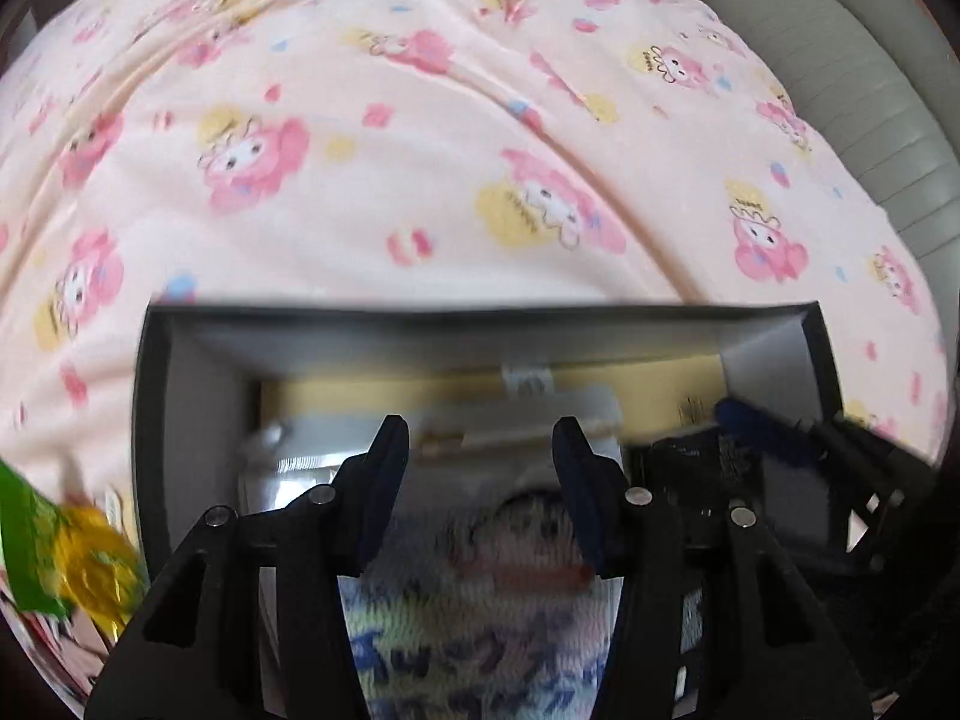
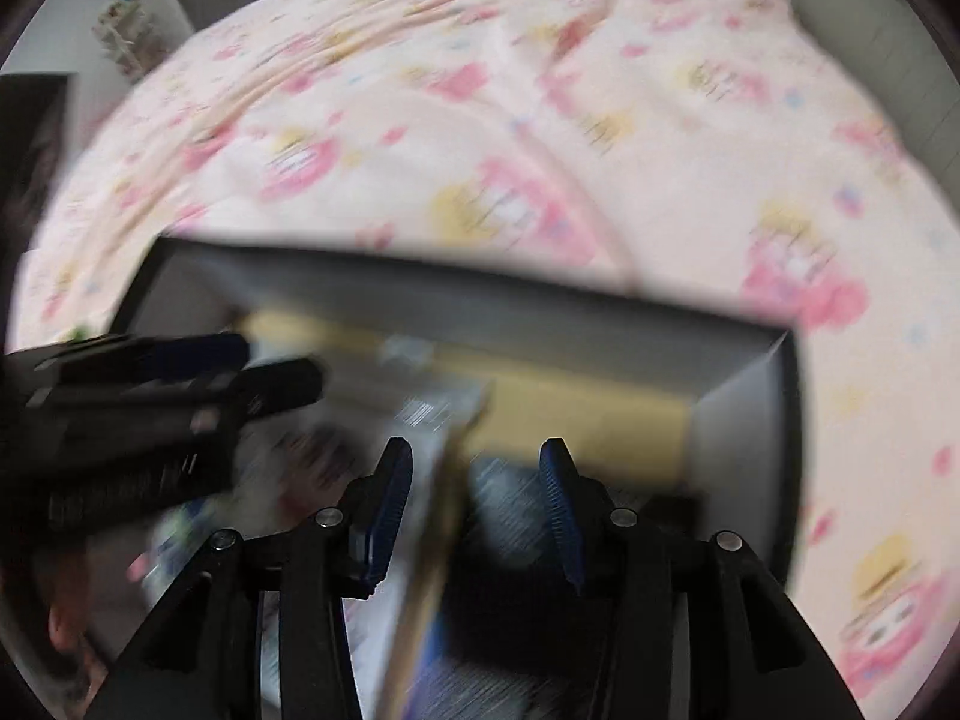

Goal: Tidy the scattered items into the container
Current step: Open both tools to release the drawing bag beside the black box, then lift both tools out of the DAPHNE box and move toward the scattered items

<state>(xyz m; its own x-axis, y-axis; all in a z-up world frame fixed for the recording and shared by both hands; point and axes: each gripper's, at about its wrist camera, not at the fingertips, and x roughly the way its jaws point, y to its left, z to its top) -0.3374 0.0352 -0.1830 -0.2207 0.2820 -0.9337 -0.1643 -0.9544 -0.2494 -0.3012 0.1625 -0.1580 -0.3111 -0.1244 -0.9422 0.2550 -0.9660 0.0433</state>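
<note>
A black box with grey inner walls [image 1: 198, 396] lies on the bed; it also shows in the right wrist view [image 2: 744, 408]. It holds several packets over a yellow bottom. My left gripper [image 1: 480, 438] is open above a pale packet with a cartoon face [image 1: 516, 546] in the box. My right gripper [image 2: 474, 462] is open with a thin flat packet [image 2: 444, 516] standing on edge between its fingers, blurred; contact is unclear. The right gripper shows at the right in the left wrist view [image 1: 780, 426]. The left gripper shows at the left in the right wrist view [image 2: 264, 372].
A pink cartoon-print quilt [image 1: 420, 150] covers the bed around the box. A green and yellow packet [image 1: 66, 564] lies outside the box at its left. A grey headboard [image 1: 870, 120] is at the right. Shelves [image 2: 126, 30] stand far back left.
</note>
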